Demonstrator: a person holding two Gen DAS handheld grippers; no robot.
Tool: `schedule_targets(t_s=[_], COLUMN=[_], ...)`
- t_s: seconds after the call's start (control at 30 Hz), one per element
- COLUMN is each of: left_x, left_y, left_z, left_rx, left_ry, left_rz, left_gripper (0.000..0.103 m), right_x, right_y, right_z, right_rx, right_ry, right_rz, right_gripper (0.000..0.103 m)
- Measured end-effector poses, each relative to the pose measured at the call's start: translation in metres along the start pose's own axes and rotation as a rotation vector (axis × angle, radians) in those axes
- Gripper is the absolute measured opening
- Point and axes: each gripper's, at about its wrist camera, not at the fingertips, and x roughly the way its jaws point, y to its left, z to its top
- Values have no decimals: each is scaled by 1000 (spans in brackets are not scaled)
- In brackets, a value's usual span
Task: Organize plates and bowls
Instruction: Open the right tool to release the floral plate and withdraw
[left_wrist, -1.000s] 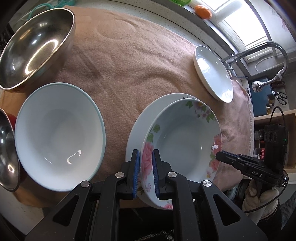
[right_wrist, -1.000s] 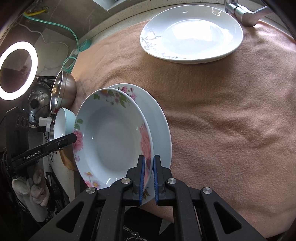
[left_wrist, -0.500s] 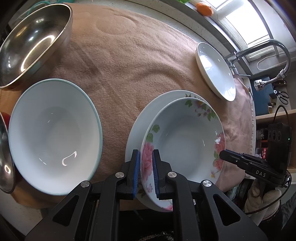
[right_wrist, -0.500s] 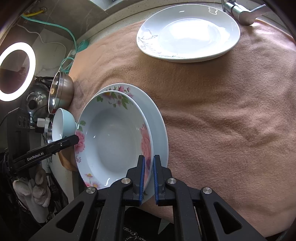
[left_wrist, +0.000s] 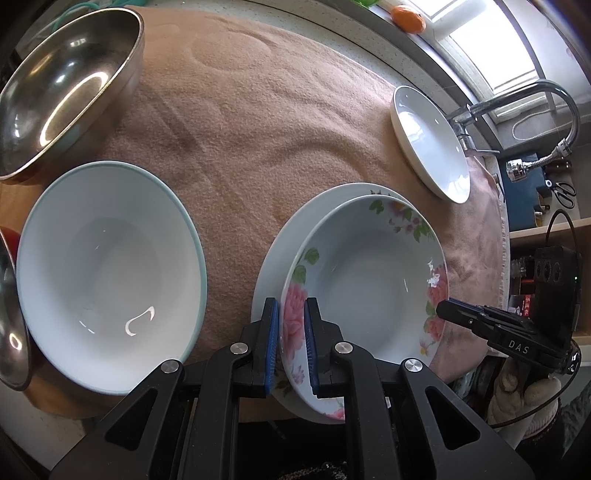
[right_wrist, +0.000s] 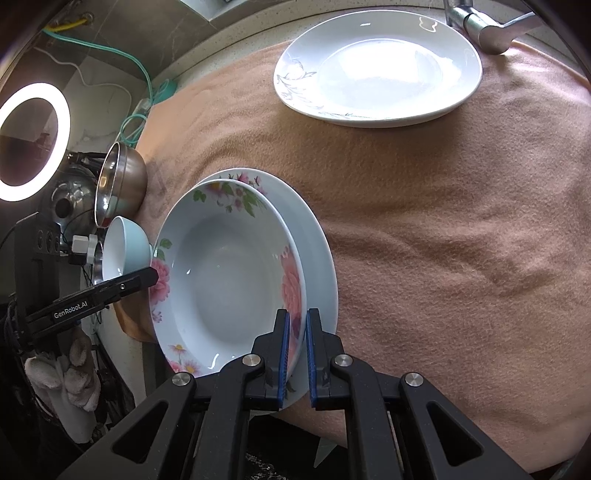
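Both grippers pinched the same floral deep plate (left_wrist: 369, 280) by opposite rims. Left gripper (left_wrist: 290, 347) was clamped on the rim with the pink rose; right gripper (right_wrist: 295, 354) was clamped on the facing rim, pads either side of it.

Landmark: the floral deep plate. It sat on top of a wider floral plate (right_wrist: 317, 236), offset so the lower plate's rim showed as a crescent on one side. Both lay on the peach cloth (right_wrist: 443, 221) at its near edge.

Left of the held plate in the left wrist view, apart from it: a white bowl with pale blue rim (left_wrist: 107, 273). Beyond that bowl, a steel bowl (left_wrist: 66, 85). Far across the cloth from the held plate, by the faucet (left_wrist: 517, 99), lay a white plate (right_wrist: 376, 66) with a grey leaf sprig.
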Motion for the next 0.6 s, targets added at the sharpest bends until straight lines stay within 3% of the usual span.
schedule_targets(t_s=[0.6], left_x=[0], left_y=[2], left_z=[-2], left_rx=[-4], left_ry=[4], left_rz=[-12], left_gripper=[12], right_x=[3], right_y=[3], right_z=[-2], right_rx=[2], right_ry=[-1], right_rz=[-13], right_gripper=[11])
